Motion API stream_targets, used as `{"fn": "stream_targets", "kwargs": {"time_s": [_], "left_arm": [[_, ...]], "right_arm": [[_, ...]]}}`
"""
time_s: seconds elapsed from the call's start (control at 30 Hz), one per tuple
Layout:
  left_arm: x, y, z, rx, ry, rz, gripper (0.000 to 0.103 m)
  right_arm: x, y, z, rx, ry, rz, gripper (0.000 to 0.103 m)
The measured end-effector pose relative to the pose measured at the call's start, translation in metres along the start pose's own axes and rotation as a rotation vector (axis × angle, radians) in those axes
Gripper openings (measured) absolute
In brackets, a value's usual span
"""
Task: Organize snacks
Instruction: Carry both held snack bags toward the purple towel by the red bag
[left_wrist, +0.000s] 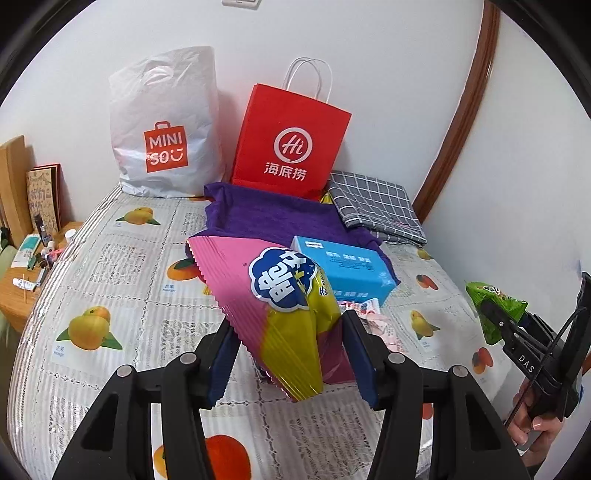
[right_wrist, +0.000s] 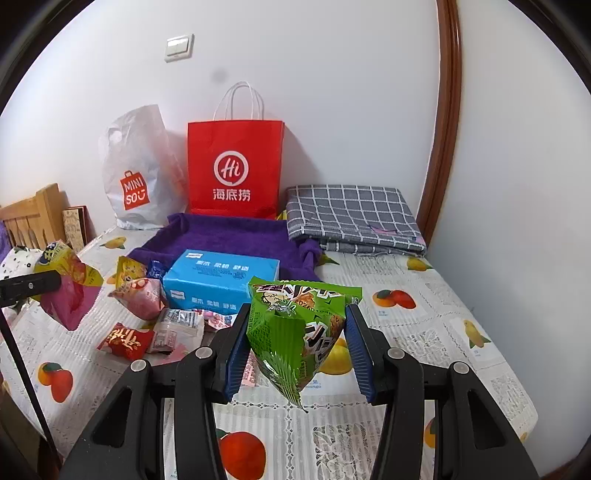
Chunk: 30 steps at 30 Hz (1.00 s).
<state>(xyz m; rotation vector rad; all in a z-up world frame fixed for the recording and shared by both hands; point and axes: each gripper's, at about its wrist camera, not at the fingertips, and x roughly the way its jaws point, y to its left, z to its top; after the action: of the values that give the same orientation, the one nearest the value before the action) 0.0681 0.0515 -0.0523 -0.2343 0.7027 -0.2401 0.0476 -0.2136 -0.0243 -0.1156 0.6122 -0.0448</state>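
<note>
Landmark: blue tissue pack (right_wrist: 221, 282), soft rectangular plastic wrap, lying on the table's fruit-print cloth (right_wrist: 424, 343).

Nearer than it: left gripper (left_wrist: 291, 354), jaws clenched on a glossy pink-and-yellow snack bag (left_wrist: 280, 310), crimped edges, held above the cloth. Right gripper (right_wrist: 295, 347), jaws clamped on a crinkly green snack bag (right_wrist: 295, 332), also held above the cloth.

Left of it: loose small foil packets (right_wrist: 140, 295), red, pink, silver.

Behind it: purple towel tray (right_wrist: 236, 236), plush, corners knotted, interior partly hidden by the pack. Right of that: folded grey checked cloth (right_wrist: 351, 214).

Farthest, against the wall: red paper bag (right_wrist: 234, 170) with cord handles; white plastic bag (right_wrist: 136, 177), contents unseen.
</note>
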Motion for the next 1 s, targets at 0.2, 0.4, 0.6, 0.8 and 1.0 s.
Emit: {"fn": "stream_targets", "kwargs": {"time_s": [0.2,0.4,0.6,0.8,1.0], "left_arm": [[-0.004,-0.011,0.001,0.010,-0.004,-0.014,0.053],[-0.001,-0.018,0.003,0.018,0.001,-0.019,0.053],[0.001,-0.020,0.008,0.012,0.011,-0.026,0.053],[0.002,-0.023,0.021,0.007,0.015,-0.034,0.053],[0.001,-0.033,0.037,0.018,0.012,-0.040,0.053]], "right_arm": [[-0.008,-0.002,0.001,0.006,-0.012,0.011,0.049],[-0.011,-0.002,0.000,0.012,-0.015,0.017,0.049],[-0.011,0.001,0.004,0.003,-0.013,0.021,0.048],[-0.012,0.005,0.017,-0.005,-0.017,0.029,0.048],[-0.011,0.008,0.030,0.002,-0.018,0.053,0.048]]}}
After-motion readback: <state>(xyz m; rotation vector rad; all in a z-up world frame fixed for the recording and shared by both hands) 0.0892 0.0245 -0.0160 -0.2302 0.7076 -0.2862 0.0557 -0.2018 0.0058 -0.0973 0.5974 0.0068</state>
